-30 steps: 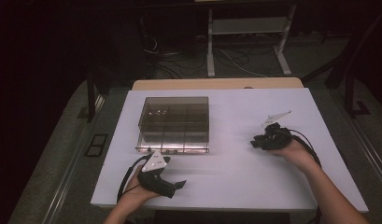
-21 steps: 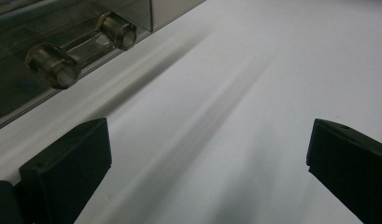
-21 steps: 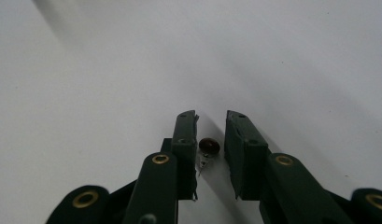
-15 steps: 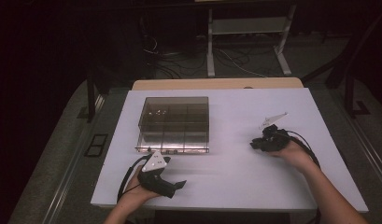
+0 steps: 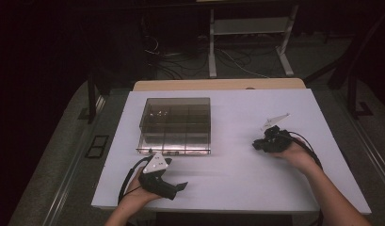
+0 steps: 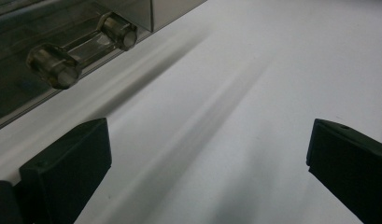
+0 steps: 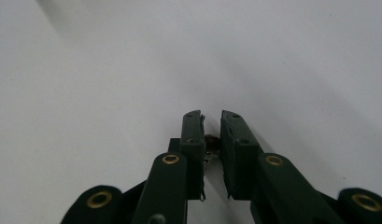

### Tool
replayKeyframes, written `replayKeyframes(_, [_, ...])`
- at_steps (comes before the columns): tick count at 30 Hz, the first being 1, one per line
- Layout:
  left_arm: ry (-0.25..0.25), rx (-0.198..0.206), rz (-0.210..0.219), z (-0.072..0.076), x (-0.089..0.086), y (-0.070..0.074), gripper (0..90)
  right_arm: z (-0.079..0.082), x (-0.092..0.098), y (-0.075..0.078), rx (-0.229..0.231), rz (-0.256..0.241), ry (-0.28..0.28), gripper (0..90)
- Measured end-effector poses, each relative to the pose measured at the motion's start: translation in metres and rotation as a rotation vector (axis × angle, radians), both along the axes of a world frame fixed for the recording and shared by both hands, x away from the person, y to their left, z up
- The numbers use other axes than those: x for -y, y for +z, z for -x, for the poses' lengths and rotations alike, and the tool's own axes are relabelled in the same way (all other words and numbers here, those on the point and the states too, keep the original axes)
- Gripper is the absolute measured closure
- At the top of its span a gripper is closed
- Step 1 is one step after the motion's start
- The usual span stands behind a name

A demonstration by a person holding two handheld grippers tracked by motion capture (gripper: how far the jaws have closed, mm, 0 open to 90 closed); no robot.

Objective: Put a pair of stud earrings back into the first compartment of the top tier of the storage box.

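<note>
A smoky clear plastic box (image 5: 176, 123) with several compartments stands on the white table (image 5: 237, 108), left of centre. Its clear bar handle (image 6: 81, 49) shows in the left gripper view at upper left. My left gripper (image 5: 180, 187) rests on the table just in front of the box, jaws wide open (image 6: 209, 144) over bare table. My right gripper (image 5: 256, 145) lies low on the table to the right of the box. Its jaws (image 7: 212, 116) are nearly together, pinching a small brownish piece (image 7: 211, 138) too tiny to identify.
The table's front edge (image 5: 228, 207) runs just below both hands. Cables trail from each gripper. Beyond the table's far edge are a wooden strip (image 5: 218, 84), cables on the floor and a white metal stand (image 5: 249, 28).
</note>
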State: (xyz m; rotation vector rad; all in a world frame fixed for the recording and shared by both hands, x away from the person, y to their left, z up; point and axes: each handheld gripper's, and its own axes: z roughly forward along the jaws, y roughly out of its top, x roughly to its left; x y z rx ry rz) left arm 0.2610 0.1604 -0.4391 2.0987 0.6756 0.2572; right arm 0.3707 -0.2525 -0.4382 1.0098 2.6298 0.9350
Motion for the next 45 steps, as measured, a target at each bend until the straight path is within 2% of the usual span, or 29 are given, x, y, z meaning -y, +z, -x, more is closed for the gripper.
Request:
replayKeyframes(7, [-0.002, 0.0, -0.003, 0.0, 0.0, 0.0, 0.0, 0.002, 0.002, 0.013, 0.011, -0.106, 0.016, 78.6])
replayKeyframes(13, [-0.001, -0.001, -0.001, 0.0, 0.001, 0.0, 0.0, 0.004, 0.001, 0.019, 0.017, -0.145, 0.028, 78.5])
replayKeyframes(26, [-0.008, -0.003, -0.008, 0.0, 0.001, -0.001, 0.0, 0.008, -0.008, 0.035, 0.055, -0.182, 0.076, 78.6])
replayKeyframes(33, [-0.004, -0.005, -0.004, -0.001, 0.001, -0.001, 0.0, 0.01, -0.015, 0.044, 0.062, -0.215, 0.108, 78.6])
replayKeyframes(45, [-0.005, -0.006, -0.005, -0.001, 0.001, -0.001, 0.0, 0.013, -0.03, 0.058, 0.089, -0.241, 0.151, 78.6])
